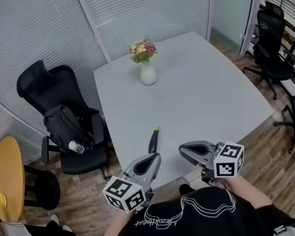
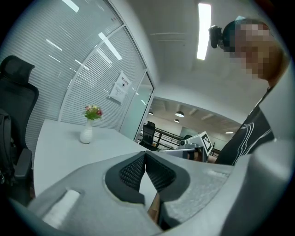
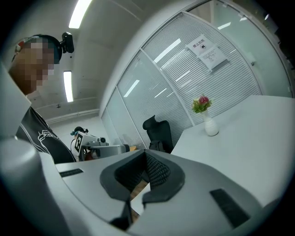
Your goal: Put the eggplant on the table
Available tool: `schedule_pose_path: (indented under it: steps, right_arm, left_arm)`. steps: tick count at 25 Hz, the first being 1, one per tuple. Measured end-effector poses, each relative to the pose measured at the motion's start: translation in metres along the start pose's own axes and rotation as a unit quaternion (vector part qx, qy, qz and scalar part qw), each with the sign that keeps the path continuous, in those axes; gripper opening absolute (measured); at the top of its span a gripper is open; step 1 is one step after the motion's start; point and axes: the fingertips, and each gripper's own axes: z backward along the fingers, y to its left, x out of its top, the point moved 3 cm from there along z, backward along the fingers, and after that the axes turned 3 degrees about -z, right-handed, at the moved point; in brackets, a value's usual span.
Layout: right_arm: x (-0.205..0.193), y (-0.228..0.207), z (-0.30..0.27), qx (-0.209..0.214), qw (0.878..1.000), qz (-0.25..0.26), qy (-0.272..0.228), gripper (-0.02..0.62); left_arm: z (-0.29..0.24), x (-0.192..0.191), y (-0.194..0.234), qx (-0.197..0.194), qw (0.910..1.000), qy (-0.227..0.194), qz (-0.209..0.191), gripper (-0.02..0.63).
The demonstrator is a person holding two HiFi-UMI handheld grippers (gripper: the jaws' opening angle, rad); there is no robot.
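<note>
The eggplant (image 1: 154, 139), dark and slim with a green stem end, lies on the grey table (image 1: 199, 96) near its front edge. My left gripper (image 1: 155, 158) hovers just in front of it at the table's edge, with its jaws pressed together and nothing between them (image 2: 145, 155). My right gripper (image 1: 183, 149) hangs beside it to the right, its tips also meeting with nothing held (image 3: 145, 153). The two grippers point towards each other, and neither touches the eggplant. Neither gripper view shows the eggplant.
A white vase of flowers (image 1: 147, 71) stands at the table's far end. A black office chair with a backpack (image 1: 67, 123) sits to the left, next to a round yellow table (image 1: 6, 175). More black chairs (image 1: 273, 42) stand at the right.
</note>
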Motion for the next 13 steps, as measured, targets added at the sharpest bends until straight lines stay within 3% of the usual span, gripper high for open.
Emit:
schedule_pose_path:
  steps: [13]
  right_arm:
    - [-0.0058, -0.0024, 0.0062, -0.005, 1.000, 0.007, 0.010, 0.008]
  left_arm:
    - [-0.0079, -0.0102, 0.0026, 0.006, 0.9996, 0.004, 0.026, 0.016]
